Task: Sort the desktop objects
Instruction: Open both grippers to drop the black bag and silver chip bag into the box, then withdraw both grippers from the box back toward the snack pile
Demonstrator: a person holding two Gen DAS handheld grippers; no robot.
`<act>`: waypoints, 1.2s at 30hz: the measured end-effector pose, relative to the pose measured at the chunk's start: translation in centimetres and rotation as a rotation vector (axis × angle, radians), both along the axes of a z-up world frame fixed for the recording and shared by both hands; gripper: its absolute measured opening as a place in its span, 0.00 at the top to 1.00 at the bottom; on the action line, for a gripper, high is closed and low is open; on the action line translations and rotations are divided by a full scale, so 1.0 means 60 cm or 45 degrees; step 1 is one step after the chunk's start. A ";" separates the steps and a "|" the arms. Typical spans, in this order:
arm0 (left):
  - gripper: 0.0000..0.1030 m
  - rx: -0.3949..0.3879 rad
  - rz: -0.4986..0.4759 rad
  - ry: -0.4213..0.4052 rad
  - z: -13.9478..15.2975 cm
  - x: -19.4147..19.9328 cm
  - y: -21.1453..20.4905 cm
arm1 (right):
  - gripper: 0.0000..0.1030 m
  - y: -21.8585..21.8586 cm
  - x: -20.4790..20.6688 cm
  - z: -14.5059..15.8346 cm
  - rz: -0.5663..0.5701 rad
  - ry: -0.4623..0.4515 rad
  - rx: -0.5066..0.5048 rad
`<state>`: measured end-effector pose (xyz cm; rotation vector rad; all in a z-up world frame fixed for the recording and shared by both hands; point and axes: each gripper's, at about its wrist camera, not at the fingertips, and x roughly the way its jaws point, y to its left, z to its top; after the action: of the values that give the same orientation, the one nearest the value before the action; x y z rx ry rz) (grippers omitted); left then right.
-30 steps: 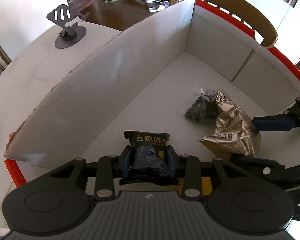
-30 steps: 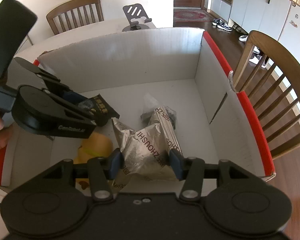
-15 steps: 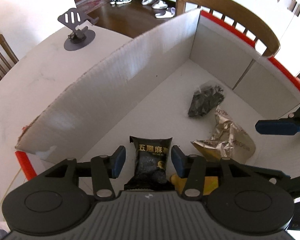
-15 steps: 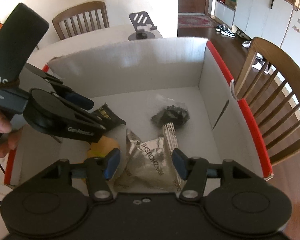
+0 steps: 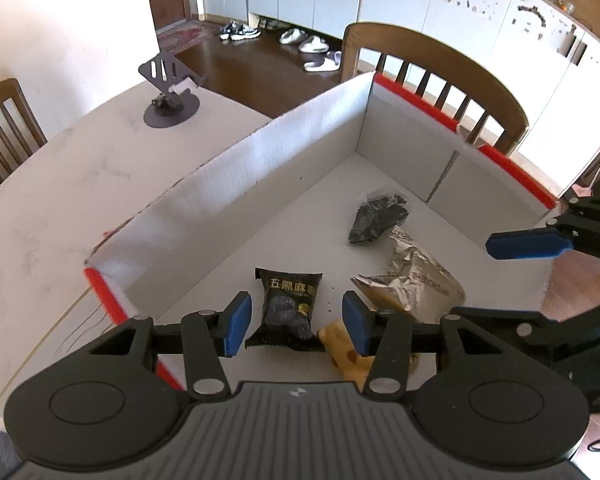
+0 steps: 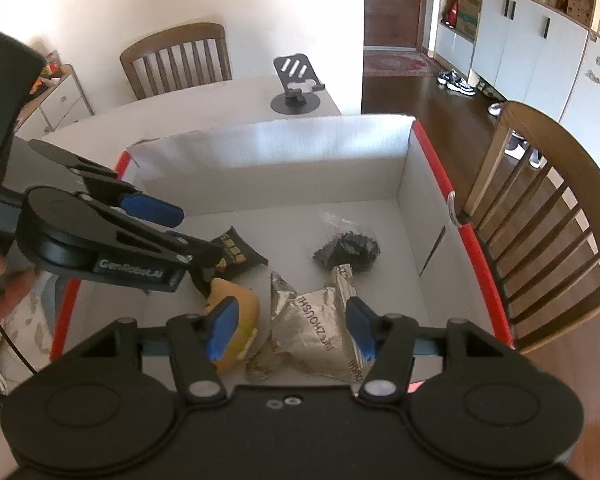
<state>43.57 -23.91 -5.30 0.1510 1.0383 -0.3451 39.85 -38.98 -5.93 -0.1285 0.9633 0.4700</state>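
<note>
White table [image 5: 40, 216] at left of the left wrist frame carries a white cardboard box [image 5: 260, 168] with red edges, filling frame centre. Left tongs [image 5: 296, 322], bottom centre, spread wide, empty; right tongs [image 6: 292, 326] likewise wide, empty. On the box floor: silver foil bag [image 6: 320, 332] lower centre, yellow packet [image 6: 236, 320] beside it, black snack packet [image 5: 290, 306] between the left fingers, untouched, dark clear-wrapped bundle [image 5: 374, 220] at right centre.

The far half of the cardboard box [image 5: 300, 148] floor lies bare up to its walls. Nearer, the black snack packet [image 5: 288, 308], silver foil bag [image 5: 416, 280], dark clear-wrapped bundle [image 5: 376, 216] and yellow toy [image 6: 236, 312] crowd the floor. Beyond the box, a phone stand [image 5: 170, 100] occupies the desk [image 5: 60, 184].
</note>
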 end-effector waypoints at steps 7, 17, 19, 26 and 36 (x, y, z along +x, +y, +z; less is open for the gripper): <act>0.53 -0.036 -0.014 -0.053 0.036 -0.048 0.014 | 0.43 0.006 -0.024 0.025 0.023 -0.025 0.008; 0.53 -0.098 -0.025 -0.114 0.078 -0.122 0.051 | 0.42 0.032 -0.064 0.054 0.034 -0.064 0.018; 0.53 -0.110 -0.025 -0.125 0.085 -0.136 0.060 | 0.41 0.037 -0.072 0.058 0.034 -0.068 0.025; 0.39 -0.156 -0.028 -0.174 0.102 -0.189 0.093 | 0.35 0.058 -0.098 0.065 0.022 -0.087 0.048; 0.38 -0.180 -0.001 -0.233 0.115 -0.251 0.145 | 0.30 0.089 -0.124 0.068 0.016 -0.085 0.089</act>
<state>28.48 -15.19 1.63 0.0545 0.8301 -0.3965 32.44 -33.67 -1.86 -0.0866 0.8800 0.5077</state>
